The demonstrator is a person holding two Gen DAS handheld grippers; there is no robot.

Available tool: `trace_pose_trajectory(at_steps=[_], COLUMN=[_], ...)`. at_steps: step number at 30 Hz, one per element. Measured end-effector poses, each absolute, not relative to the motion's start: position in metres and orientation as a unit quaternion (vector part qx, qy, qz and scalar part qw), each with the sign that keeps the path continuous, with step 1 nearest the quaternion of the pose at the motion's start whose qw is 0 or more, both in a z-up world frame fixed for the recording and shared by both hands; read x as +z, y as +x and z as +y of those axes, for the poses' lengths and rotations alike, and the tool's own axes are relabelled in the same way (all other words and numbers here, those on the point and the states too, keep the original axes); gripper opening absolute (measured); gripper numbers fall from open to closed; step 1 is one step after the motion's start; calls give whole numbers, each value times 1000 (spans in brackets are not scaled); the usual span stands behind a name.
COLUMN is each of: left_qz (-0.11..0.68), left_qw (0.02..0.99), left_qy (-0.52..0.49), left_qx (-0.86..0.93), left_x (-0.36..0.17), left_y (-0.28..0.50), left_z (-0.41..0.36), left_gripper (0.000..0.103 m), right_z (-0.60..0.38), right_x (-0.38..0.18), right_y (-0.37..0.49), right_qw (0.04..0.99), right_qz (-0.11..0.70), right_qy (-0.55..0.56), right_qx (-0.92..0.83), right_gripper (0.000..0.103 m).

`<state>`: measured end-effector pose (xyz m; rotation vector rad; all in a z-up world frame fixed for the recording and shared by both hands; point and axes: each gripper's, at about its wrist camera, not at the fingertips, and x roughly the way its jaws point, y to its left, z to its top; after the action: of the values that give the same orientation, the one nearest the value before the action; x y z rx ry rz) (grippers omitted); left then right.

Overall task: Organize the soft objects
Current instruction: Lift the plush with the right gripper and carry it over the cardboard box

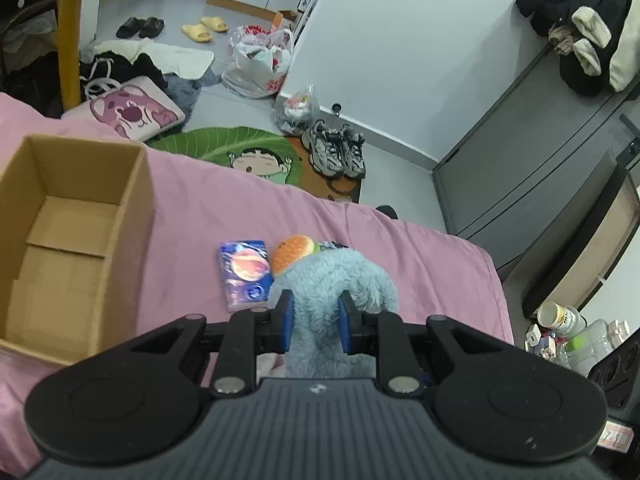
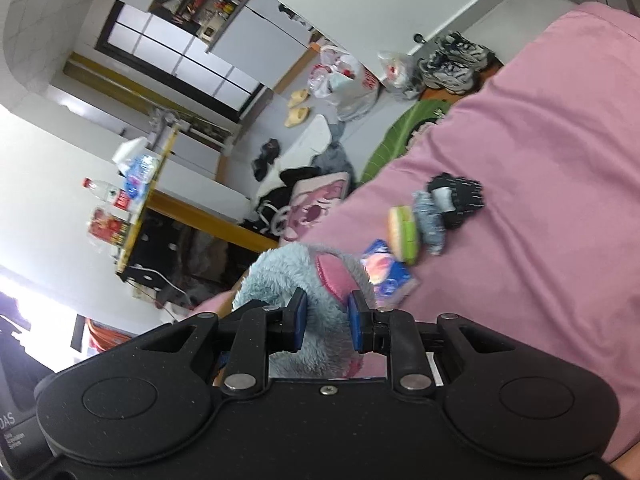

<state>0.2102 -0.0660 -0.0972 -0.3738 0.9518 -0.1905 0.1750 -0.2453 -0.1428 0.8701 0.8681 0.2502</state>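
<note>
Past the bed's edge I see grey sneakers [image 1: 335, 153] on a green leaf rug [image 1: 224, 145], yellow slippers [image 1: 205, 28], black slippers [image 1: 141, 27], a white plastic bag [image 1: 260, 65] and a pink bear cushion [image 1: 132, 111] on the floor.

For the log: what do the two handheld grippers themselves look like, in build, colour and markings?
Both match. The left gripper and right gripper each have black plastic linkage arms on round black pivot discs, silver bolt heads, and two blue pads on the fingers. The left's base plate is ribbed dark grey, the right's smooth black. No cables or sleeves show.
</note>
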Motion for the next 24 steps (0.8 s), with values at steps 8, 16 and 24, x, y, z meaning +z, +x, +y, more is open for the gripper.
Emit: trace_pose_trajectory(at_steps=[8, 16, 24], left_qz=[428, 412, 399], left_qw=[877, 878, 878], left_qy=[-195, -222, -249], left_qx=[-96, -97, -86], left_x=[-66, -50, -42], left_y=[199, 198, 196], left_z=[-28, 13, 68], left_gripper=[21, 21, 21], right_z=[-206, -165, -112], right_x=[-108, -91, -78], right_y=[174, 179, 195], right_qw=[831, 838, 840], right_qz=[392, 389, 404], right_qy=[377, 361, 326], right_qx=[121, 129, 155], right_gripper=[22, 22, 22])
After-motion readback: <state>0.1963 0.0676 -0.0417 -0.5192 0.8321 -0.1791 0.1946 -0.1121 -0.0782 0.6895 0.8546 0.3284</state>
